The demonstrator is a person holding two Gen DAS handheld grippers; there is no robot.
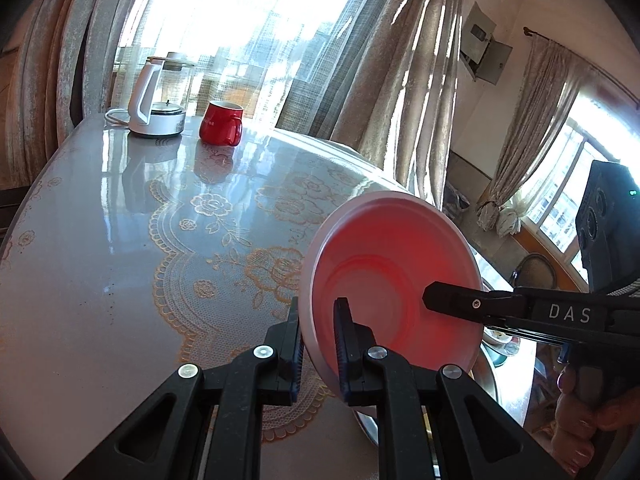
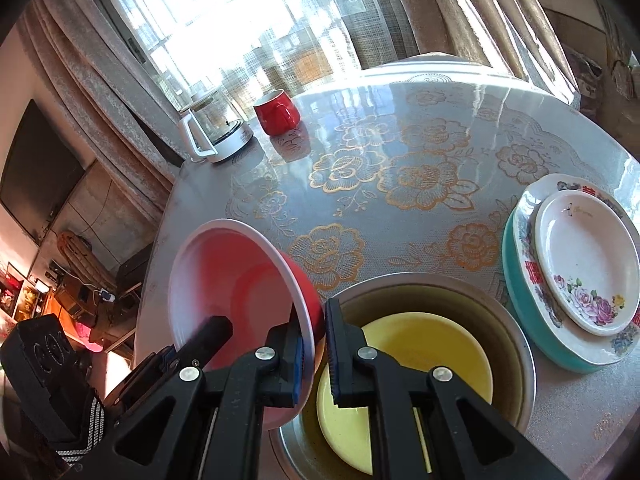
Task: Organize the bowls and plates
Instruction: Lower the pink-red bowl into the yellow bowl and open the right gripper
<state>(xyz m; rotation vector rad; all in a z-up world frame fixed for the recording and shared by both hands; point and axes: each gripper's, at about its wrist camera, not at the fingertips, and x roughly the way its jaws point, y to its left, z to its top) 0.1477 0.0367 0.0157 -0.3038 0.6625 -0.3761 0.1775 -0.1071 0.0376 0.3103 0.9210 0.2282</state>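
A red bowl [image 1: 384, 264] with a pale rim is held tilted above the table; it also shows in the right wrist view [image 2: 240, 276]. My left gripper [image 1: 318, 340] is shut on the bowl's near rim. My right gripper [image 2: 316, 348] straddles the opposite rim, its jaws close around it; a right finger [image 1: 452, 298] reaches into the bowl. Below sits a metal basin [image 2: 516, 328] holding a yellow bowl [image 2: 424, 344]. A stack of plates [image 2: 580, 264], white floral on a teal dish, lies at the right.
A red mug [image 1: 221, 122] and a white glass kettle [image 1: 160, 104] stand at the table's far side, also seen from the right wrist, mug [image 2: 276, 112] and kettle [image 2: 216, 132]. The round table [image 1: 100, 260] has a lace-patterned cover. Curtains and windows lie behind.
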